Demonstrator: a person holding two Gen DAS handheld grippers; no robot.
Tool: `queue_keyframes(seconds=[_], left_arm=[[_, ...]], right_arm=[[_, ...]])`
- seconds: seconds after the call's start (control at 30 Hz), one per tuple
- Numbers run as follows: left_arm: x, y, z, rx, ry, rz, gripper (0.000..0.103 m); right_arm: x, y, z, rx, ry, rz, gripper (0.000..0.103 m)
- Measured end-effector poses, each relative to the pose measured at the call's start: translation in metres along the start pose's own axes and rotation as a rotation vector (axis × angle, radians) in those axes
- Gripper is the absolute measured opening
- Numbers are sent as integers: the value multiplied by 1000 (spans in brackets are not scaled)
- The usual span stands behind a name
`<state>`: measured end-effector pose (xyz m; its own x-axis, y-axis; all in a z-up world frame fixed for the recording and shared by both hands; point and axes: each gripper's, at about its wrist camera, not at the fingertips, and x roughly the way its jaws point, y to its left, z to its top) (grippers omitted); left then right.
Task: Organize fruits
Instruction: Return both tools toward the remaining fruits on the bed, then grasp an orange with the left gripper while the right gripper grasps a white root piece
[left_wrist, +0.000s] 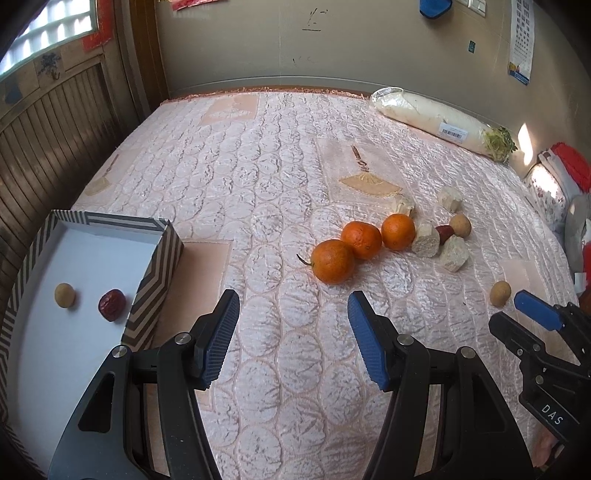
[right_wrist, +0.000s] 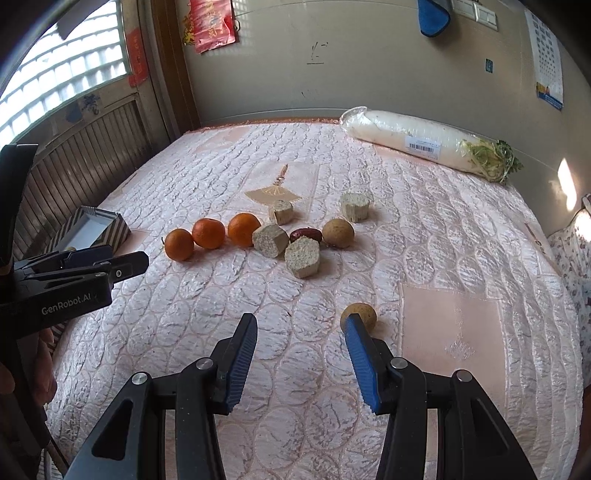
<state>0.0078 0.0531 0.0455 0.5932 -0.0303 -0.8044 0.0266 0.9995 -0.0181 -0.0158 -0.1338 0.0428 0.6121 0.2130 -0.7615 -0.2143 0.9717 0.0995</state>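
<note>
Left tongs (left_wrist: 291, 332) hanging open over the bed (left_wrist: 280, 155), nothing between the pads. Right tongs (right_wrist: 301, 347) also gaping, empty; a loose longan (right_wrist: 364, 314) is sitting just beyond its right pad, not gripped. Three oranges (left_wrist: 360, 240) lying in a row mid-bed, touching, with pale cut chunks (right_wrist: 271, 240), a red date (right_wrist: 306, 234) and another longan (right_wrist: 338, 232) beside them. Striped box (left_wrist: 155, 277) sitting at the bed's left edge, holding one longan (left_wrist: 65, 294) and one date (left_wrist: 111, 304).
</note>
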Motion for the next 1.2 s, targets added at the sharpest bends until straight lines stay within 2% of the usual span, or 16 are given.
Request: queue_keyframes(seconds=[0.2,0.33,0.77,0.93,1.03,1.2], left_arm=[[15,3,7,9,8,-6,62],[25,4,12,-6,20,-39,62],[45,-22,19,48,45,-49,62],[52,-19,20,39,57,-33,61],[54,-19,21,38,56,-28,62],[57,-20,23,44,53,-23,62]], right_arm=[[7,-7,0,21,14,2,48],[8,-9,1,23,17,1,48],[13,-17,10,49,-4,33,49],[26,-7,25,-15,-8,19,50],[38,-1,33,-49,9,38,50],[55,6,41,-111,22,-10,50]])
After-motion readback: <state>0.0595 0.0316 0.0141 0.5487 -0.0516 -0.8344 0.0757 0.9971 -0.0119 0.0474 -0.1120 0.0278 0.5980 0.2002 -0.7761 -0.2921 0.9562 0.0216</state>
